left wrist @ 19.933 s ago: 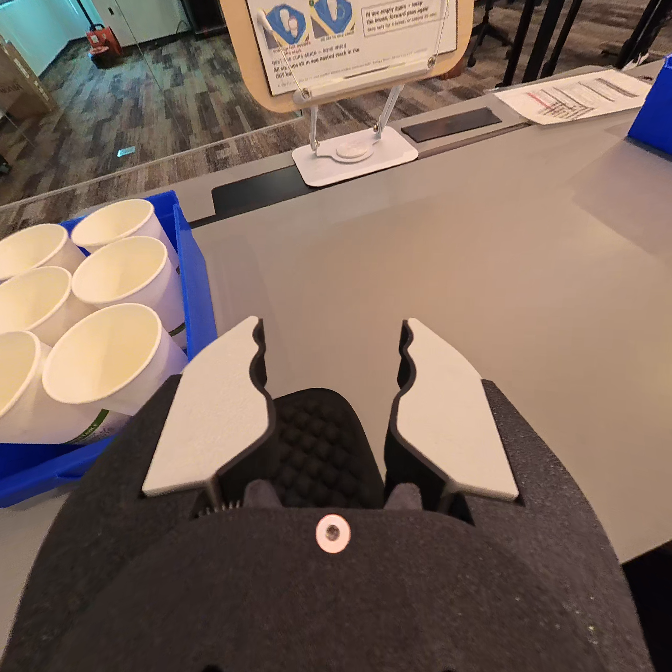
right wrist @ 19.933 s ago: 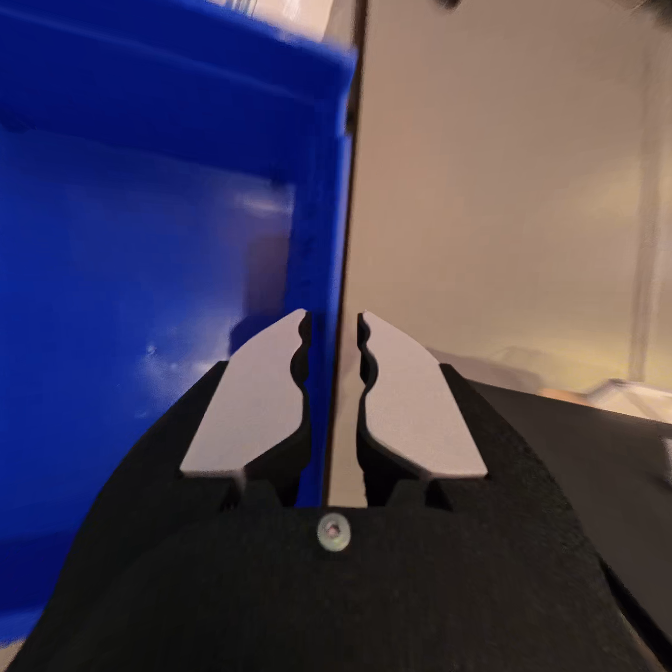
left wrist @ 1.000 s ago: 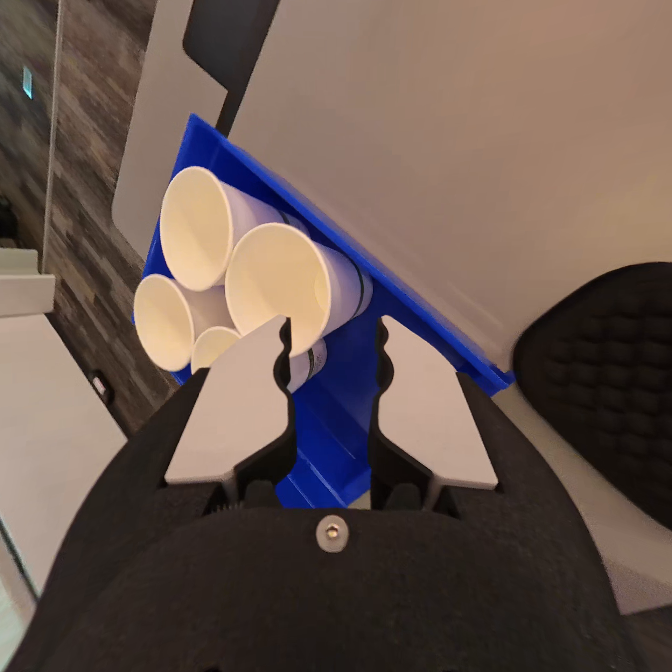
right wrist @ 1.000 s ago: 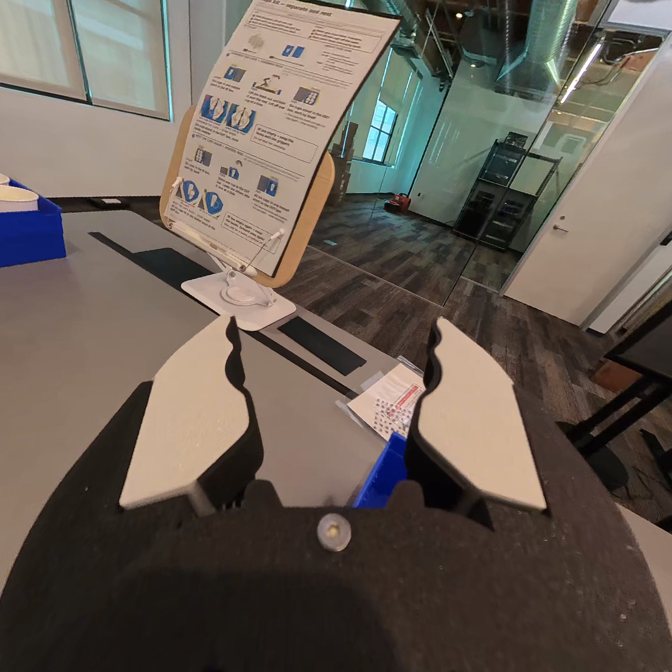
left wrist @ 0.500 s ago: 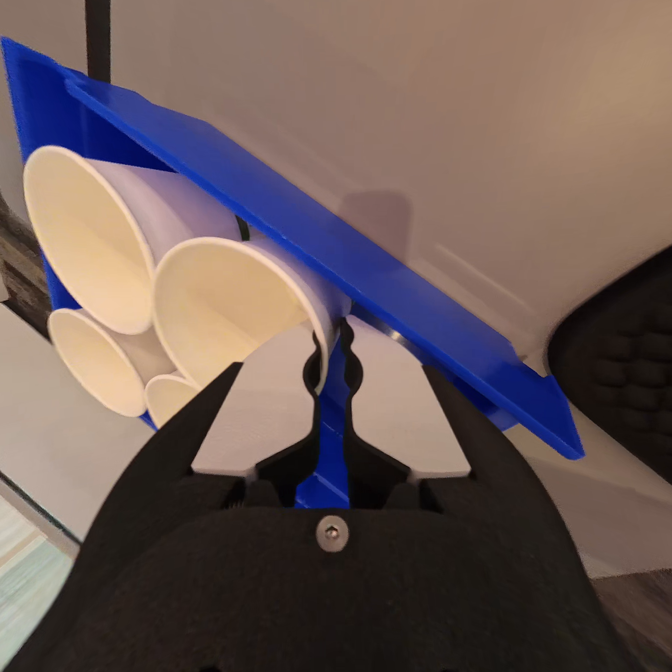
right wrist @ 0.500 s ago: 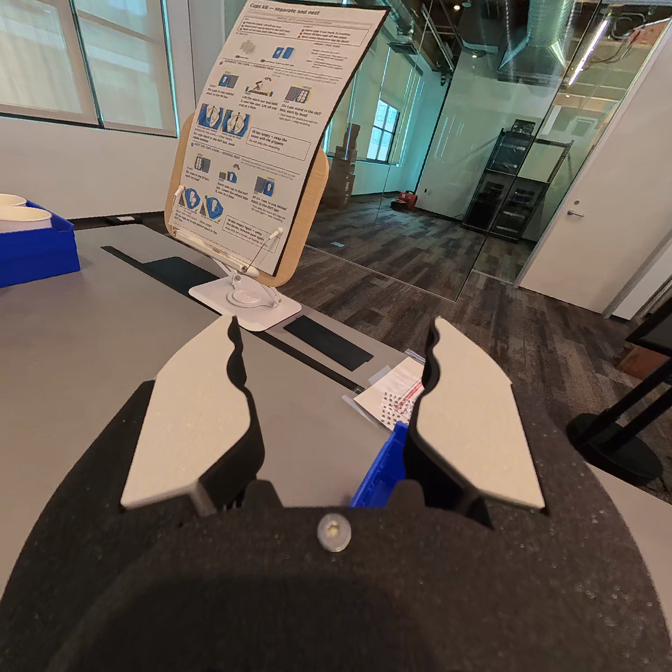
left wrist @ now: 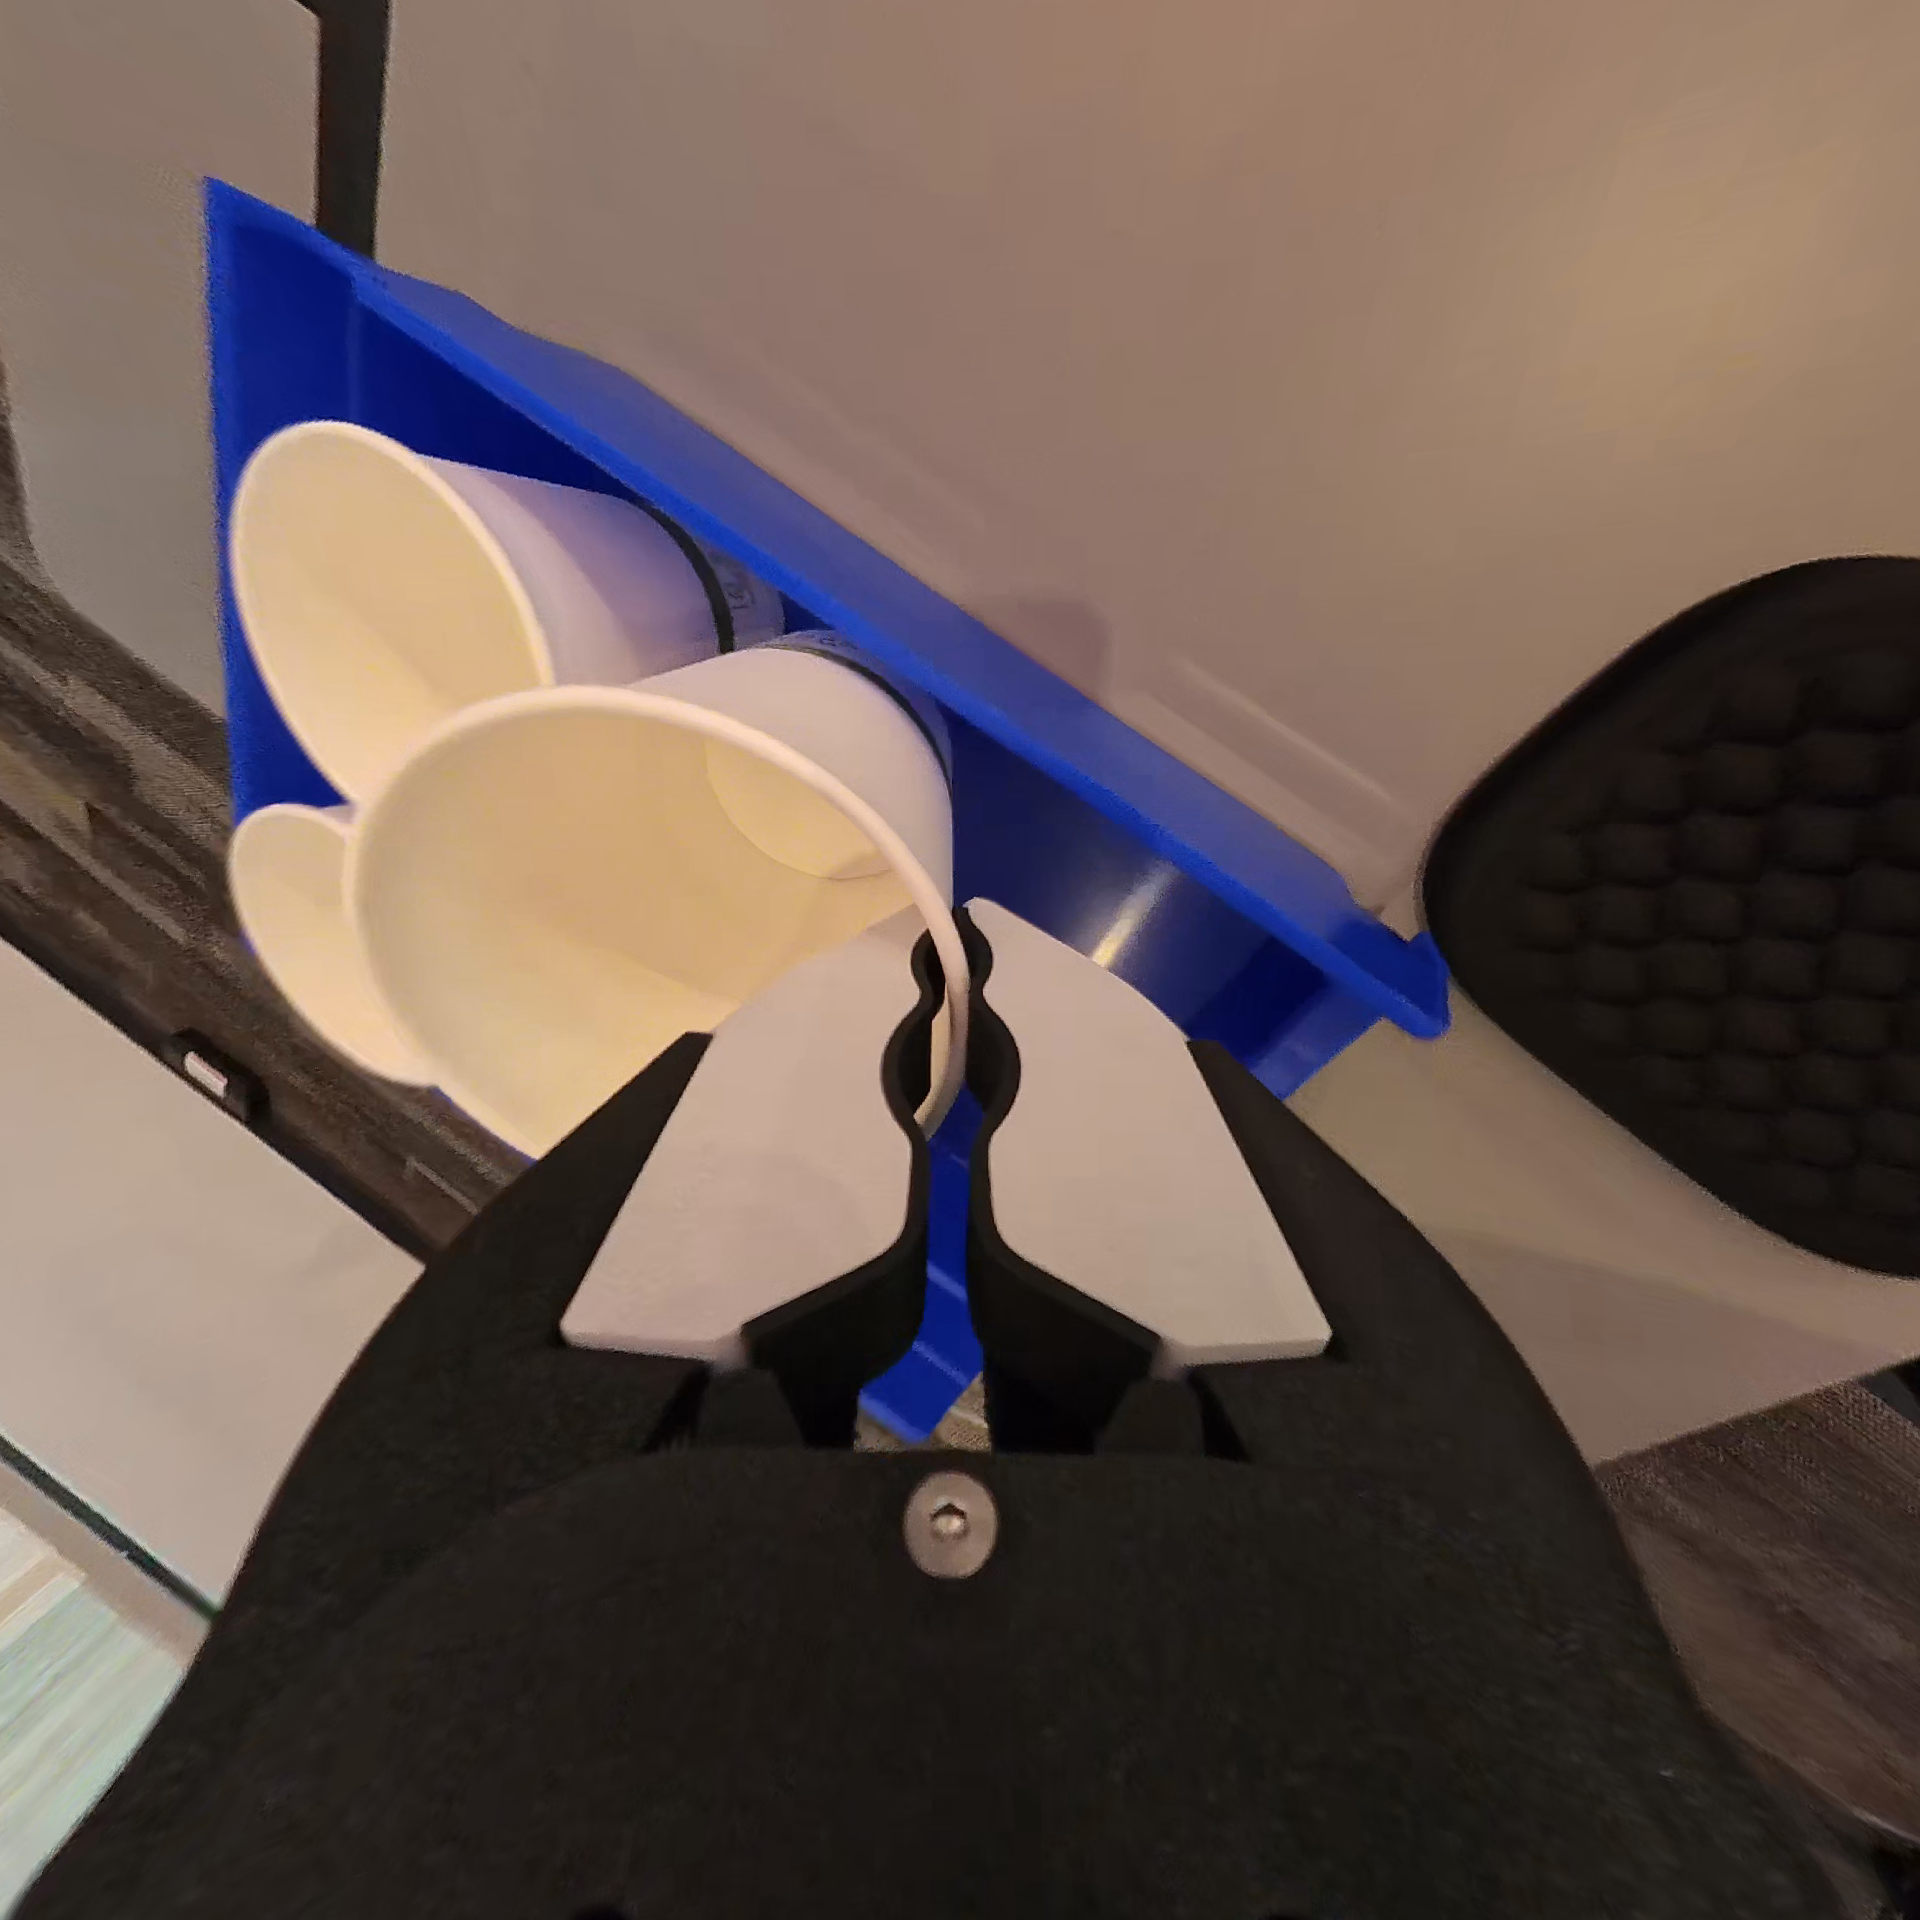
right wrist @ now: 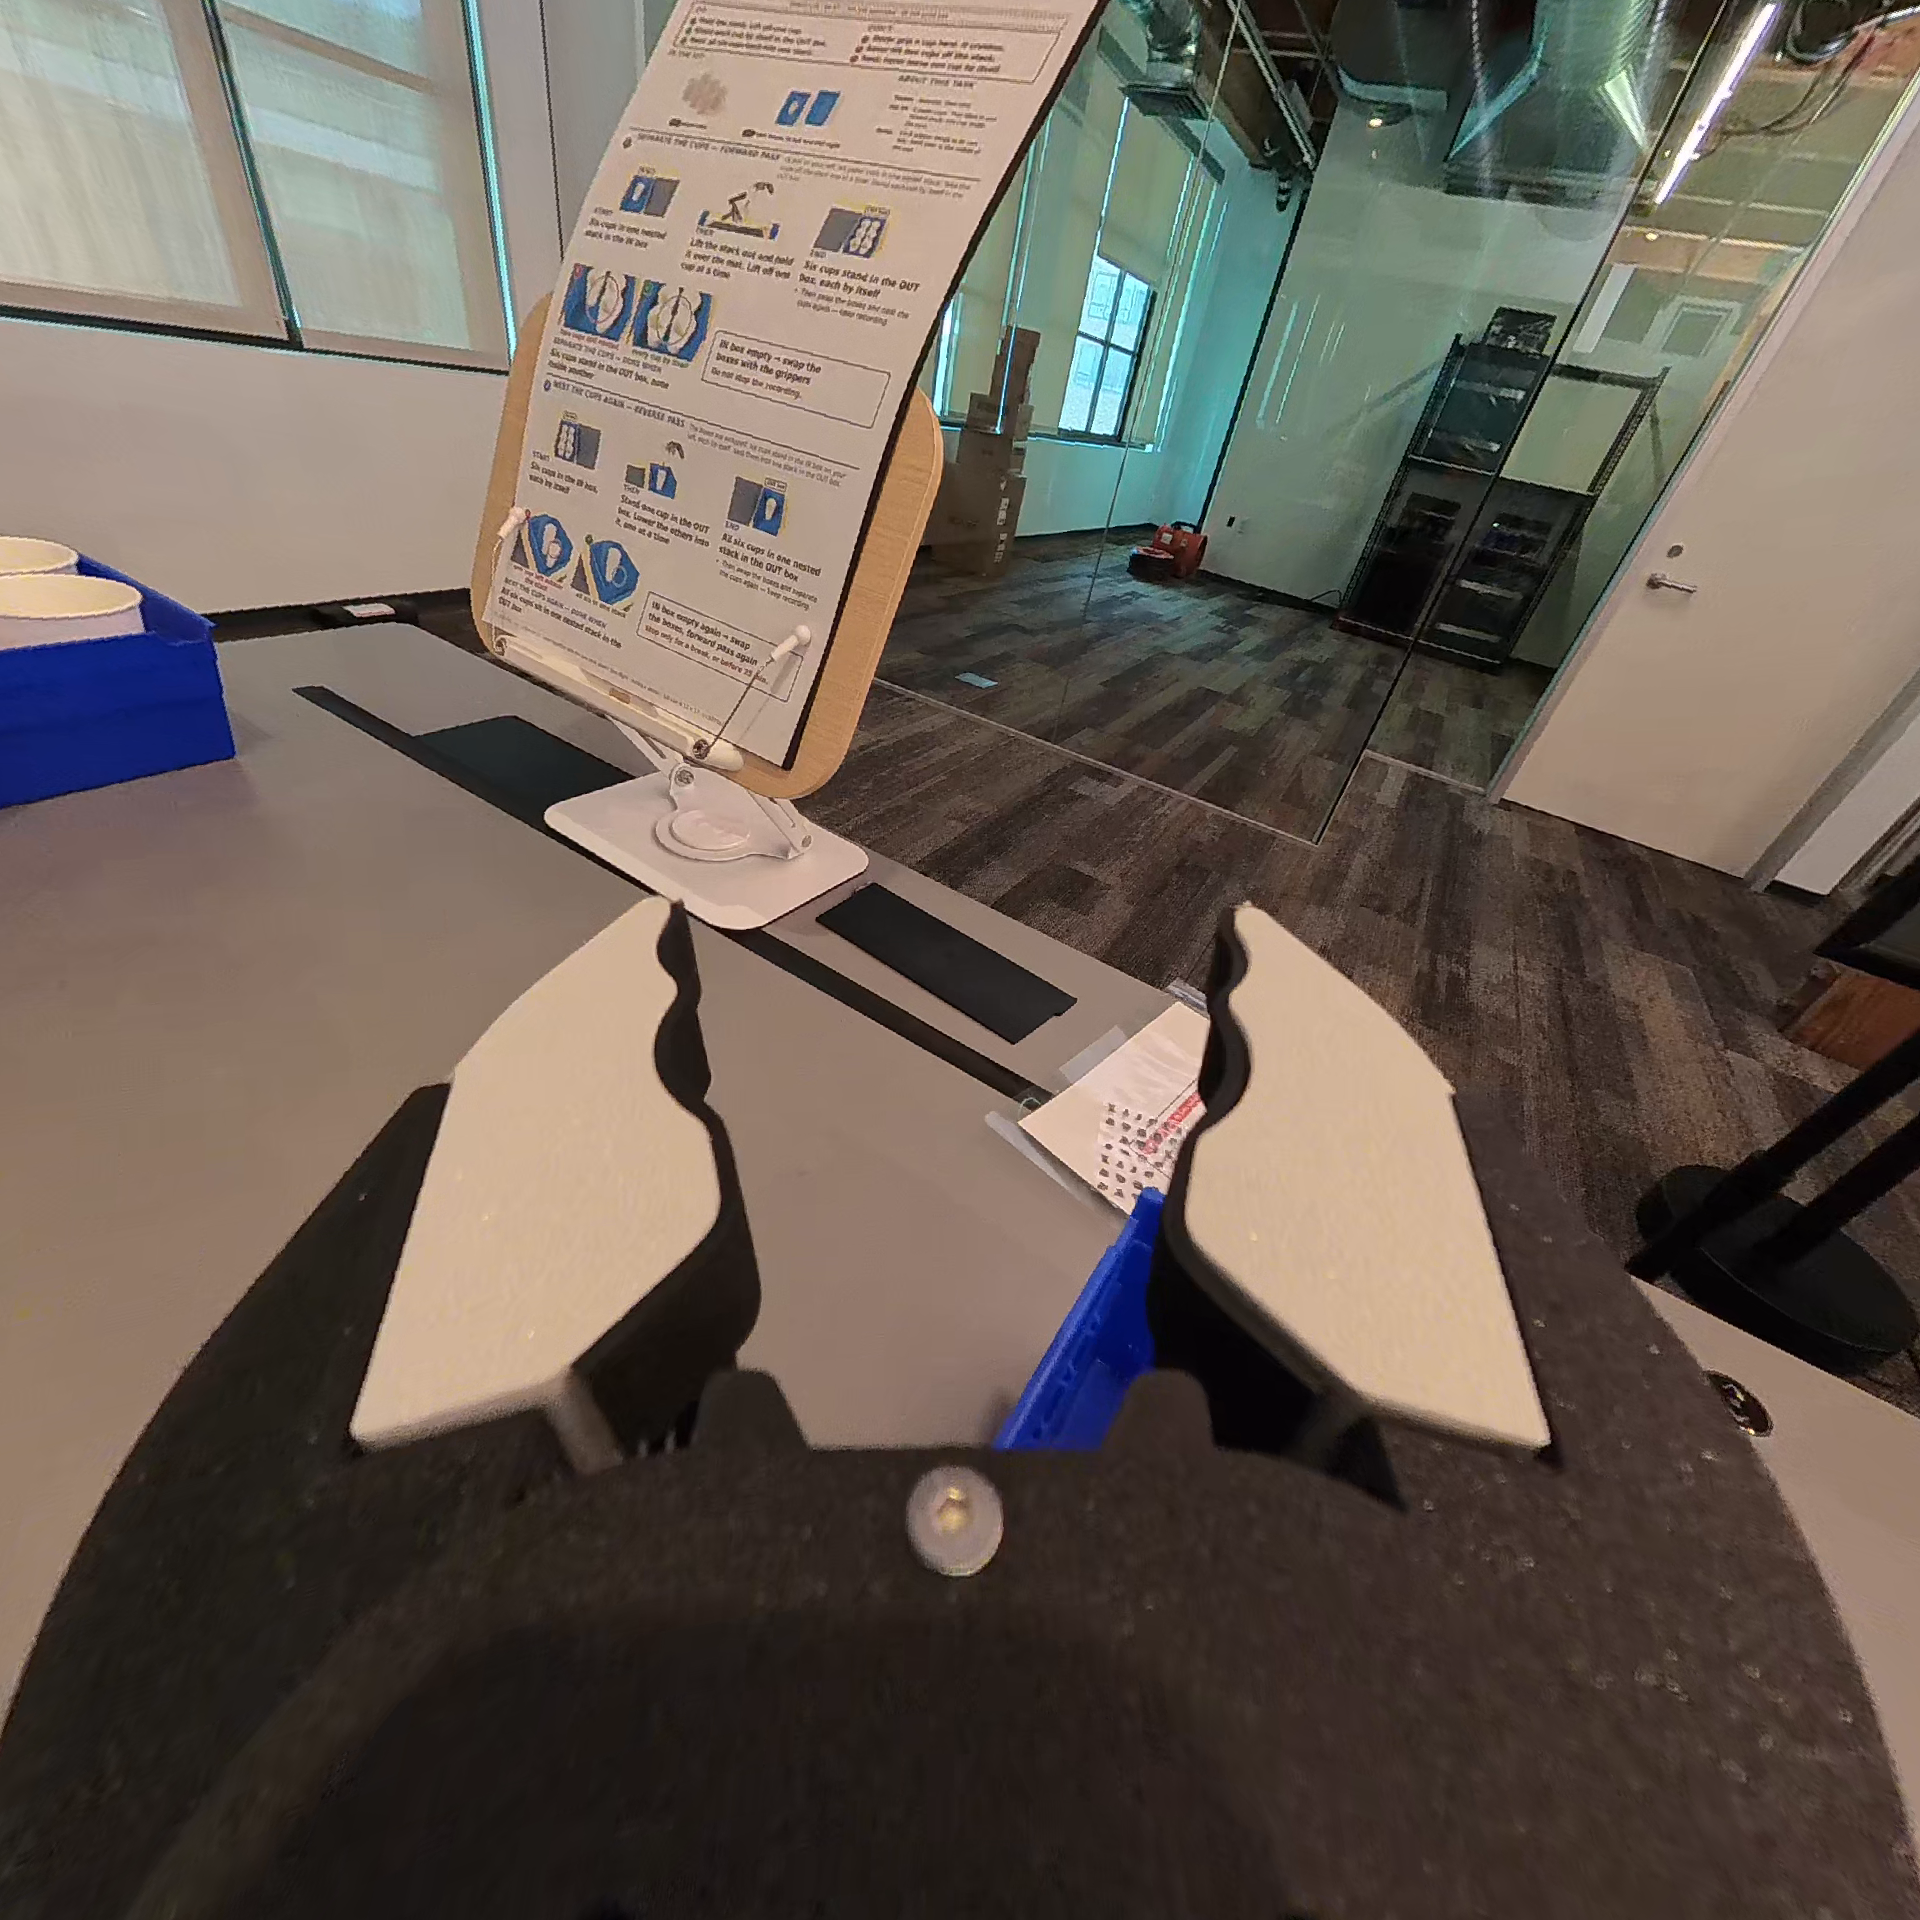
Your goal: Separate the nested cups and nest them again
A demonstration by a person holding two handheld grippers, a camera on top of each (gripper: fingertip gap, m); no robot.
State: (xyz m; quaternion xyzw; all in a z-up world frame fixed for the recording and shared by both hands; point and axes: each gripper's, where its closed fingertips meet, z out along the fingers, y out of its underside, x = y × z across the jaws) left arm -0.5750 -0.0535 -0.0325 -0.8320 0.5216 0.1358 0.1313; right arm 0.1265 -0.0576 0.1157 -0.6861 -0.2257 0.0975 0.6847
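Note:
In the left wrist view my left gripper [left wrist: 961, 925] is shut on the rim of a white paper cup [left wrist: 623, 862], one finger inside and one outside. The cup sits above the blue bin [left wrist: 1039, 707] and stands higher than the others. Two more white cups [left wrist: 384, 582] [left wrist: 281, 914] stand in the bin behind it. In the right wrist view my right gripper [right wrist: 951, 935] is open and empty, above the corner of a second blue bin [right wrist: 1091, 1340]. The first bin [right wrist: 104, 696] with cup rims [right wrist: 62, 597] shows at the far left.
A black dimpled mat [left wrist: 1714, 997] lies on the grey table beside the cup bin. An instruction sheet on a wooden stand [right wrist: 748, 416] is at the table's far edge. A printed paper [right wrist: 1122, 1122] lies near the second bin. Carpeted floor lies beyond the table edge.
My left gripper closed on the nearest cup's rim, and the cup has risen out of the group. The right gripper stayed open and barely moved.

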